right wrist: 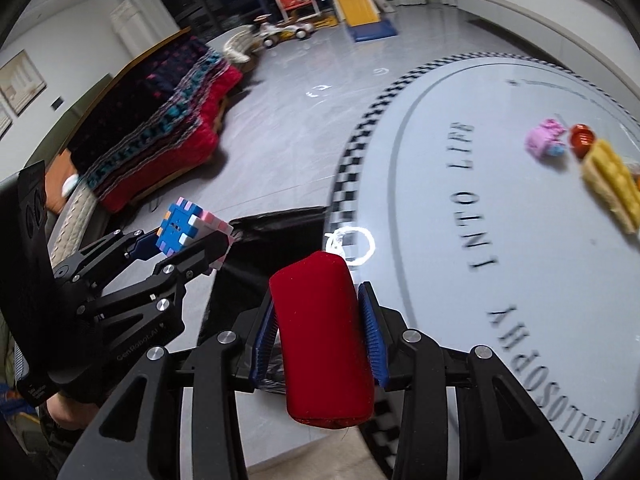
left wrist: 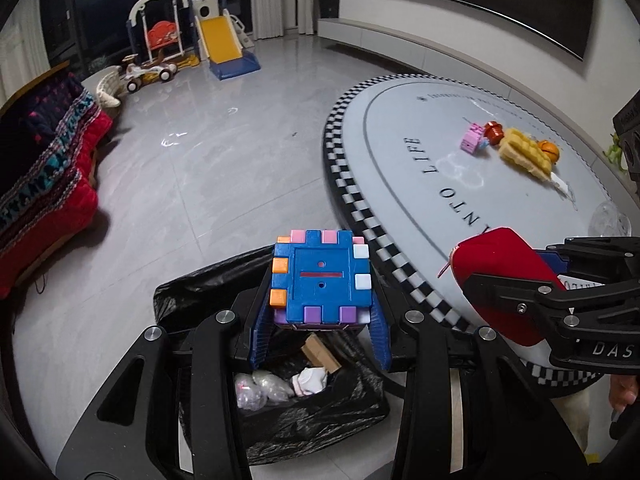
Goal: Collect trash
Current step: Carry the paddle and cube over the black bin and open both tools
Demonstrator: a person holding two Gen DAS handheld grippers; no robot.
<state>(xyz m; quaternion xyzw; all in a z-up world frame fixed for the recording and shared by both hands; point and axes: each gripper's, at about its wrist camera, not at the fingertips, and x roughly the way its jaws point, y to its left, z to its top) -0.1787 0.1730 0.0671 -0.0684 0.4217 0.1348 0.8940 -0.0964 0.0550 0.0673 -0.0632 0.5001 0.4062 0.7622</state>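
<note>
My left gripper (left wrist: pixel 320 332) is shut on a blue puzzle cube (left wrist: pixel 322 276) with pink, orange and purple tabs, held right above the open black trash bag (left wrist: pixel 188 292) on the floor. The bag holds cardboard, paper and clear plastic. My right gripper (right wrist: pixel 320 336) is shut on a red velvet box (right wrist: pixel 324 336), over the table edge beside the bag (right wrist: pixel 276 224). The right gripper and red box (left wrist: pixel 500 268) show at the right of the left wrist view; the left gripper and cube (right wrist: pixel 180 228) show at the left of the right wrist view.
A round white table (left wrist: pixel 400 152) with a checkered rim carries a pink toy (left wrist: pixel 472 140), a red cap (left wrist: pixel 494 132), a yellow waffle-like block (left wrist: pixel 524 156) and an orange ball (left wrist: pixel 548 150). A sofa with a red blanket (left wrist: pixel 52 184) stands left. A toy slide (left wrist: pixel 224 40) stands far back.
</note>
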